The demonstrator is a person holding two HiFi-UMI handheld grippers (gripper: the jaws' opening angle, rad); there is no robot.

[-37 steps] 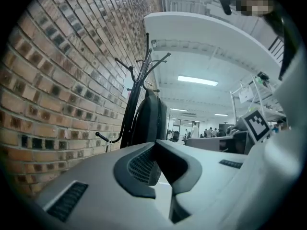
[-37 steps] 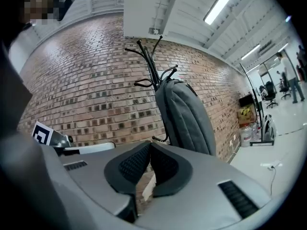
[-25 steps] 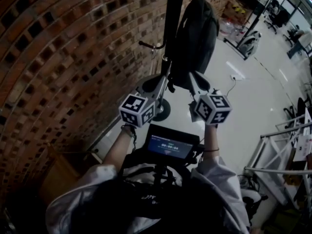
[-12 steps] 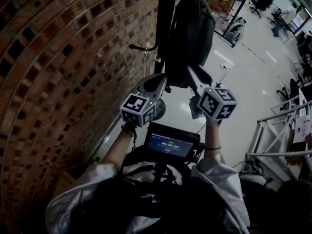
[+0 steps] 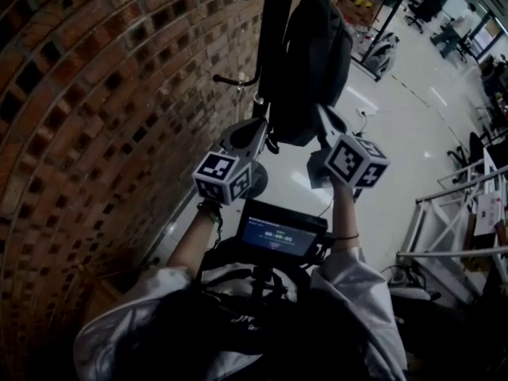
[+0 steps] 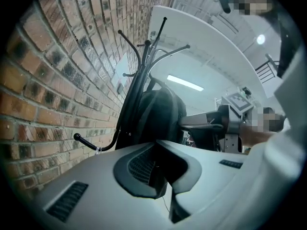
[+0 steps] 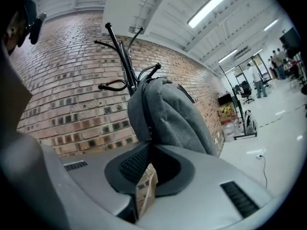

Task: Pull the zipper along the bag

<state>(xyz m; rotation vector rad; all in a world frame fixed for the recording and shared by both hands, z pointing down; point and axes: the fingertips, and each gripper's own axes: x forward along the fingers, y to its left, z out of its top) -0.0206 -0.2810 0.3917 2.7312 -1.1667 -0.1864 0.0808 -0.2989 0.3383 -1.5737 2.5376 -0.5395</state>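
A dark grey backpack (image 5: 313,54) hangs from a black coat stand (image 5: 268,46) beside the brick wall. My left gripper (image 5: 254,132) is shut and empty, its tips close to the bag's lower left side. In the left gripper view the bag (image 6: 160,111) hangs just beyond the left gripper (image 6: 156,147). My right gripper (image 5: 327,119) is shut by the bag's lower right edge, with nothing held. The right gripper view shows the bag (image 7: 168,111) a little beyond the right gripper (image 7: 151,147). I cannot make out the zipper pull.
The curved brick wall (image 5: 95,94) runs along the left. A screen (image 5: 278,236) sits on the person's chest rig. A pale shiny floor (image 5: 405,133) lies to the right, with a metal rack (image 5: 452,236), distant desks and chairs. The stand's hooks (image 7: 115,85) stick out sideways.
The right gripper's jaws were spread half a second ago and now lie together. That gripper has moved slightly up and to the right. The left gripper has barely moved.
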